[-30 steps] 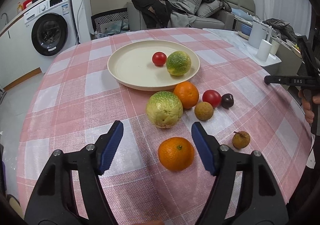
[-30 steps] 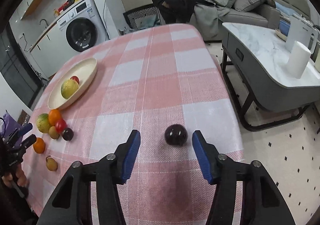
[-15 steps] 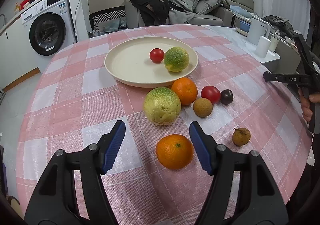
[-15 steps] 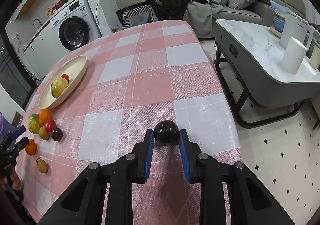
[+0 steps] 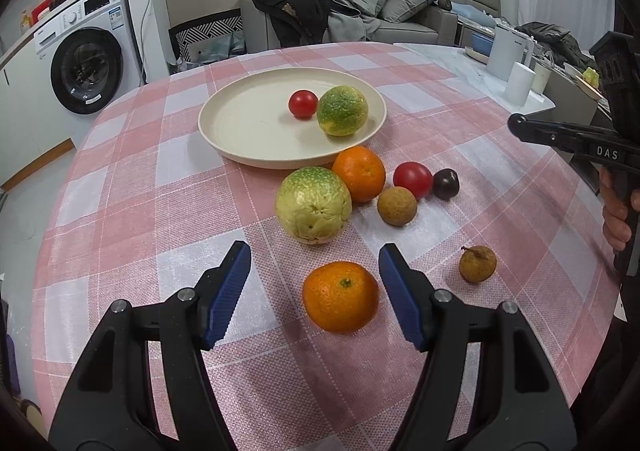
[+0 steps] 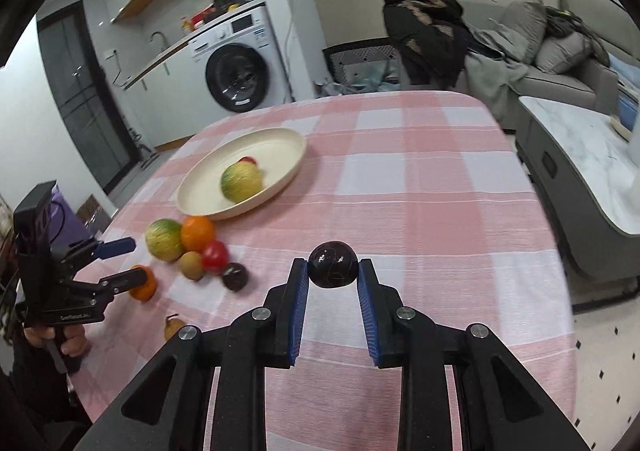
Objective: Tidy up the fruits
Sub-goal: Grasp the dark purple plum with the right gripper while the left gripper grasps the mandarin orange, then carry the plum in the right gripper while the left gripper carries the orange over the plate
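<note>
The right gripper (image 6: 333, 271) squeezes a dark round fruit (image 6: 333, 265) in its jaws; the left gripper (image 5: 315, 267) has open jaws around an orange (image 5: 340, 296) on the table (image 5: 132, 211).

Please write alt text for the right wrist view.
The right gripper holds a dark round fruit over a pink checked tablecloth. To the left, a cream plate holds two fruits, and more fruits lie beside it.
</note>
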`<state>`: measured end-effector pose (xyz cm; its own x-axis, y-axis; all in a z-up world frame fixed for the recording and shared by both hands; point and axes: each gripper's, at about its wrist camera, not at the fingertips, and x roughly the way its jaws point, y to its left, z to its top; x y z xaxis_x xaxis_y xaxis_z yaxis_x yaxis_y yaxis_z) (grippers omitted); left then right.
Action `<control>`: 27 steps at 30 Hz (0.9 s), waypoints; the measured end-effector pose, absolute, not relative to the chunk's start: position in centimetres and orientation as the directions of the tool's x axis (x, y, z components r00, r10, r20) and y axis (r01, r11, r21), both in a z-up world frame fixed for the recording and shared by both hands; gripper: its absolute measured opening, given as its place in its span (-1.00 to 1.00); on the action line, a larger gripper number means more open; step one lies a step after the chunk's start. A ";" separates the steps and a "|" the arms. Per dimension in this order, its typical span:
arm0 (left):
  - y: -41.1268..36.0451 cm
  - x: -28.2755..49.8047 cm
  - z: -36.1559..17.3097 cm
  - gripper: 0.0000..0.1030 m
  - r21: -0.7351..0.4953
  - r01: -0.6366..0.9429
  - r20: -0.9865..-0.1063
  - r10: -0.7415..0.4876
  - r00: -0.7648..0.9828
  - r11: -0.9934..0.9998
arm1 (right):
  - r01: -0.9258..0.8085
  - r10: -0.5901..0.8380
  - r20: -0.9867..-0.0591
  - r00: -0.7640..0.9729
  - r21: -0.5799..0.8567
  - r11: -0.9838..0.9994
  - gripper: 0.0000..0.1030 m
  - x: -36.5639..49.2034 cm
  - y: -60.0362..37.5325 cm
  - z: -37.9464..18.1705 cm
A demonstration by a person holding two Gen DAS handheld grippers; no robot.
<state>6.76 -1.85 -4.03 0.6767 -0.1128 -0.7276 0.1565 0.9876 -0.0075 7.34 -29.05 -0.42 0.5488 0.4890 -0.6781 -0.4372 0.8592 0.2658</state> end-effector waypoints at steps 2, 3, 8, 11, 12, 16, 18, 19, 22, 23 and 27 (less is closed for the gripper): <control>-2.0 6.7 -4.1 0.27 -0.008 0.168 -0.731 -0.121 0.671 0.986 | -0.454 0.495 -0.684 0.536 0.261 0.852 -0.50 7.2 -28.1 -0.7; -2.0 6.7 -4.2 0.27 -0.007 0.175 -0.735 -0.124 0.667 0.985 | -0.463 0.499 -0.688 0.528 0.260 0.848 -0.50 7.1 -27.7 -0.8; -2.9 6.7 -4.9 -0.15 0.017 0.220 -0.761 -0.130 0.635 0.975 | -0.476 0.499 -0.695 0.518 0.250 0.843 -0.50 7.0 -26.8 -1.2; -3.4 6.6 -5.2 -0.28 0.029 0.246 -0.766 -0.137 0.628 0.969 | -0.468 0.498 -0.693 0.521 0.256 0.846 -0.50 7.1 -27.1 -1.2; -3.5 6.5 -5.3 -0.28 0.031 0.254 -0.766 -0.141 0.627 0.967 | -0.465 0.497 -0.693 0.523 0.256 0.847 -0.50 7.1 -27.2 -1.2; -3.4 6.6 -5.4 -0.29 0.015 0.257 -0.765 -0.155 0.625 0.966 | -0.457 0.492 -0.691 0.529 0.257 0.851 -0.50 7.2 -27.5 -1.2; -3.2 6.6 -5.2 -0.29 0.008 0.251 -0.759 -0.158 0.631 0.968 | -0.458 0.492 -0.690 0.531 0.255 0.851 -0.50 7.2 -27.4 -1.2; -3.0 6.6 -5.0 -0.29 0.003 0.246 -0.755 -0.159 0.636 0.969 | -0.459 0.493 -0.688 0.532 0.255 0.851 -0.50 7.2 -27.4 -1.2; -2.5 6.5 -4.4 -0.29 -0.014 0.231 -0.737 -0.167 0.655 0.973 | -0.460 0.493 -0.688 0.533 0.253 0.851 -0.50 7.1 -27.3 -1.2; -2.4 6.4 -4.2 -0.29 -0.015 0.225 -0.730 -0.165 0.663 0.974 | -0.459 0.494 -0.687 0.533 0.255 0.851 -0.50 7.1 -27.3 -1.2; -1.6 6.2 -3.1 -0.29 -0.026 0.192 -0.697 -0.155 0.700 0.981 | -0.463 0.497 -0.681 0.538 0.254 0.849 -0.50 7.0 -27.1 -1.1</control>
<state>6.19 -1.59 -3.12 0.6997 -0.1553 -0.6974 0.1923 0.9810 -0.0256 6.99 -27.11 -1.14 0.5378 0.4967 -0.6812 -0.4628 0.8493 0.2540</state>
